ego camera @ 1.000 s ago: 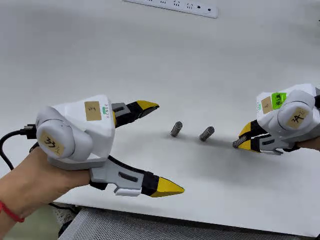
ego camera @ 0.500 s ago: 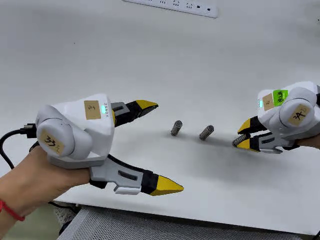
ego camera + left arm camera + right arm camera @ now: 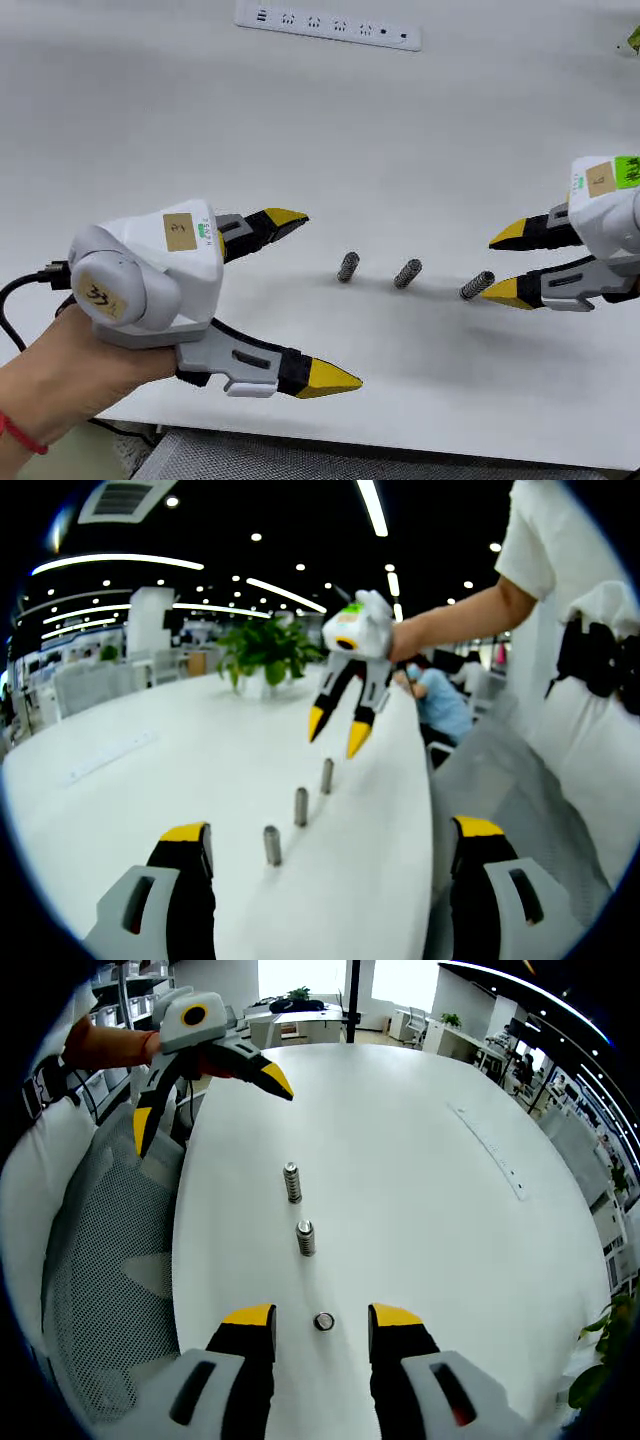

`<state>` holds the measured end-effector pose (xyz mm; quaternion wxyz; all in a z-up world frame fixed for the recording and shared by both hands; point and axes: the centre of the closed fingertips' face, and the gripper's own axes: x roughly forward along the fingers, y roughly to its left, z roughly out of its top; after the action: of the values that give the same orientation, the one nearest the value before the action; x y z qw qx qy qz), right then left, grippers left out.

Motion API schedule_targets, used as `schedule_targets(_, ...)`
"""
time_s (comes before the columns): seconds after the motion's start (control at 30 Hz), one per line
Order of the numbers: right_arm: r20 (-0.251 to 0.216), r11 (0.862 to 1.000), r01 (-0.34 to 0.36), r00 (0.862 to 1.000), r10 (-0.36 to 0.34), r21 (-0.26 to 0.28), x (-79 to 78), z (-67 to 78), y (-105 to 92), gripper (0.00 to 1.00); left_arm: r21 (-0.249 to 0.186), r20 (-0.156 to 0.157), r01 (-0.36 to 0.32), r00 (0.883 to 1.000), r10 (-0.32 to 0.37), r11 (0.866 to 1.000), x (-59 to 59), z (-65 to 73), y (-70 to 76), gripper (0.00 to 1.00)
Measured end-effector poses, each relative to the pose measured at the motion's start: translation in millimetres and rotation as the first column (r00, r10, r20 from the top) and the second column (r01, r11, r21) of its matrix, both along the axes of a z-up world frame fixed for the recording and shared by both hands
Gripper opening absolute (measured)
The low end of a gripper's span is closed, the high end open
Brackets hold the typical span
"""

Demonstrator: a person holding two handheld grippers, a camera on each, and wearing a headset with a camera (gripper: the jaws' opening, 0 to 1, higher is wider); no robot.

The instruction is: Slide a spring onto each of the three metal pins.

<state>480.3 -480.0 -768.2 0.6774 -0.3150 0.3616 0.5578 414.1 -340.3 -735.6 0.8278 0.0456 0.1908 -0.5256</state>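
Observation:
Three short coiled springs stand in a row on the white table, each seemingly round a metal pin: left spring (image 3: 348, 266), middle spring (image 3: 407, 273), right spring (image 3: 477, 285). My right gripper (image 3: 501, 267) is open at the right end of the row. In its own view the right spring (image 3: 323, 1321) stands end-on between my right gripper's (image 3: 323, 1316) yellow tips, with the middle spring (image 3: 306, 1238) and left spring (image 3: 292, 1182) beyond. My left gripper (image 3: 310, 298) is wide open at the lower left, short of the row, holding nothing. Its view looks along the springs (image 3: 300, 807) to the right gripper (image 3: 337, 733).
A white power strip (image 3: 328, 24) lies at the table's far edge. The near table edge (image 3: 400, 450) runs just under my left gripper, with a grey mesh surface below it. A black cable (image 3: 20, 290) trails from the left gripper.
My right gripper has opened off the right spring, which now stands free at its tips, and has drawn back a little to the right. The left gripper has held its place.

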Motion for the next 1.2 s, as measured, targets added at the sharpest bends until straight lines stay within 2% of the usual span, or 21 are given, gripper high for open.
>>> schedule_targets(0.13,0.012,0.997,0.042,0.999,-0.043,0.064,-4.3,15.0,-3.9,0.44,0.025,-0.003,0.001,1.000,-0.001,1.000,-2.2,-4.8,3.9,1.00)
schedule_targets(0.23,0.014,0.992,0.069,0.997,-0.071,0.103,-8.7,21.2,-9.4,0.49,0.040,-0.004,-0.004,1.000,0.005,0.999,-2.6,-6.9,8.3,1.00)
schedule_targets(0.3,0.006,0.986,0.086,0.996,-0.087,0.141,-13.5,24.5,-12.4,0.53,0.048,-0.006,-0.012,1.000,0.012,0.999,-2.6,-8.0,11.6,1.00)
schedule_targets(0.53,0.003,0.964,0.150,0.988,-0.155,0.220,-23.9,27.8,-25.8,0.62,0.068,-0.007,-0.027,1.000,0.028,0.997,-3.8,-9.8,17.8,1.00)
schedule_targets(0.63,-0.004,0.947,0.171,0.984,-0.177,0.273,-30.2,29.3,-27.9,0.66,0.079,-0.004,-0.028,1.000,0.029,0.996,-5.7,-10.7,18.6,1.00)
schedule_targets(0.77,-0.009,0.933,0.186,0.981,-0.192,0.307,-36.9,25.9,-33.9,0.72,0.080,-0.017,-0.041,0.999,0.043,0.996,-6.3,-13.3,20.9,1.00)
schedule_targets(0.87,-0.022,0.915,0.212,0.976,-0.218,0.343,-40.1,22.9,-39.2,0.76,0.092,-0.023,-0.047,0.999,0.049,0.995,-7.6,-15.9,22.1,1.00)
schedule_targets(0.97,-0.035,0.891,0.239,0.969,-0.245,0.386,-43.5,20.9,-44.2,0.79,0.113,-0.030,-0.048,0.998,0.052,0.992,-10.0,-21.2,23.0,1.00)
schedule_targets(1.2,-0.028,0.866,0.267,0.959,-0.282,0.423,-49.7,15.6,-55.9,0.83,0.105,-0.048,-0.078,0.995,0.084,0.991,-10.0,-26.4,24.4,1.00)
